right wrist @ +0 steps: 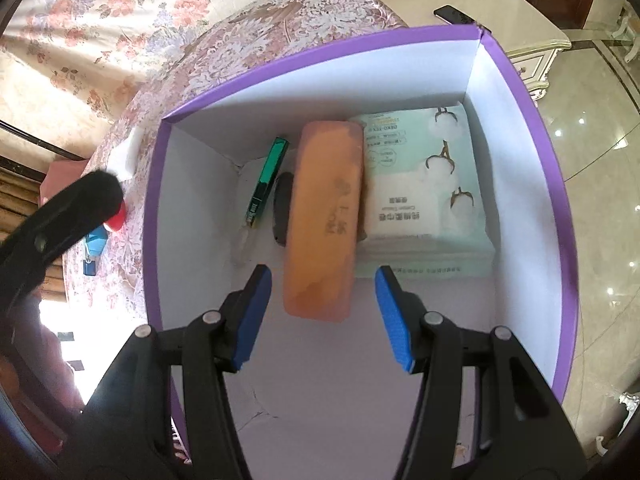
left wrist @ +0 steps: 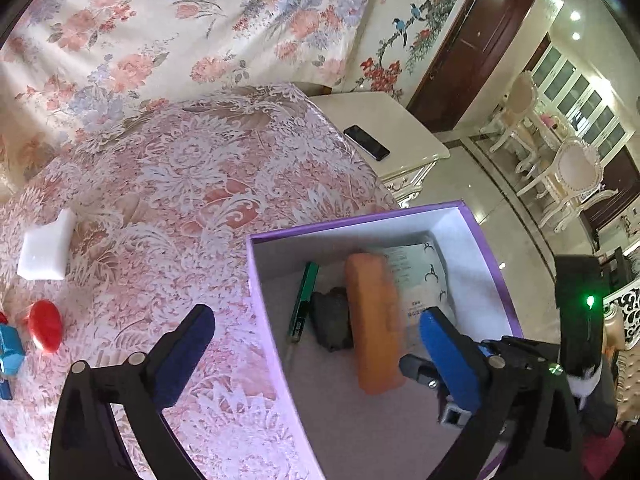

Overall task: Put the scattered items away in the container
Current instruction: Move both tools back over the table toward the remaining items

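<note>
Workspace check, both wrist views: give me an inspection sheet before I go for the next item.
Surface: floral lace tablecloth on the table.
Job's things: purple cardboard box holds orange oblong case, green slim pen-like item, dark lump, mint tissue pack. Outside: white foam block, red oval piece, blue toy.
Clutter: black phone on side cabinet.
Grippers: left gripper open; right gripper open above the case.
Cables: nothing seen.
Surroundings: floral curtain, dining chairs.

floor (left wrist: pixel 516 216): glossy tile | wall (left wrist: pixel 404 28): bird-and-flower mural | cream side table (left wrist: pixel 384 124) | white dining chairs (left wrist: pixel 576 172)
</note>
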`<action>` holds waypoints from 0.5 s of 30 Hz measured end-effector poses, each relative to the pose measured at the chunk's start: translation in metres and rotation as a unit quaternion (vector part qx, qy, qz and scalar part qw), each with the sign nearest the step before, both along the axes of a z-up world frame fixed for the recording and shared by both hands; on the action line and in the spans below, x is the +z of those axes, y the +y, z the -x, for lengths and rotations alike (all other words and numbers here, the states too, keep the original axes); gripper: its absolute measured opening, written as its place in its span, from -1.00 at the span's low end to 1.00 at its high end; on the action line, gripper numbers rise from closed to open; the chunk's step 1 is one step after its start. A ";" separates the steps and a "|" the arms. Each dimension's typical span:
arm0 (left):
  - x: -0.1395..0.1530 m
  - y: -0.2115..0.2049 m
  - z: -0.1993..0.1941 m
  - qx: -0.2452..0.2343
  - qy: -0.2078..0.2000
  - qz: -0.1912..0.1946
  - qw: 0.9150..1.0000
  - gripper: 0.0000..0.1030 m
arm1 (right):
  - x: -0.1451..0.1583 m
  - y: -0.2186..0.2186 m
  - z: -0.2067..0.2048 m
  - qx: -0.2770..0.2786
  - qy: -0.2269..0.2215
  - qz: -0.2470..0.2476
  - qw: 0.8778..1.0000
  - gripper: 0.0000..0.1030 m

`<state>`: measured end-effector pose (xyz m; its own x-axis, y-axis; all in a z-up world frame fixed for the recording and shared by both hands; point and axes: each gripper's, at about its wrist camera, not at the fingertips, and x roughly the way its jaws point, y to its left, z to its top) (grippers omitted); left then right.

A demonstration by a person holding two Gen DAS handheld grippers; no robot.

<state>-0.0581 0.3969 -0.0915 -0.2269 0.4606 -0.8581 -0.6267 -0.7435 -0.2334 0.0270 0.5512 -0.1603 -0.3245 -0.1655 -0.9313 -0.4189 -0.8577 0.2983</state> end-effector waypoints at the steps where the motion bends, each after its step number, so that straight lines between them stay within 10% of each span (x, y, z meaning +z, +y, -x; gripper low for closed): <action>1: 0.002 -0.006 0.000 0.002 0.001 -0.004 1.000 1.00 | 0.003 0.000 0.000 -0.006 0.001 0.002 1.000 0.14; 15: -0.018 -0.153 0.011 0.067 -0.032 -0.028 0.997 1.00 | 0.086 -0.060 0.012 -0.029 0.099 -0.040 0.994 0.24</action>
<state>-0.0690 0.2438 -0.1095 -0.2360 0.4775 -0.8463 -0.5049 -0.8044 -0.3131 0.0146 0.4915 -0.0743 -0.5089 -0.0684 -0.8581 -0.4091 -0.8578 0.3111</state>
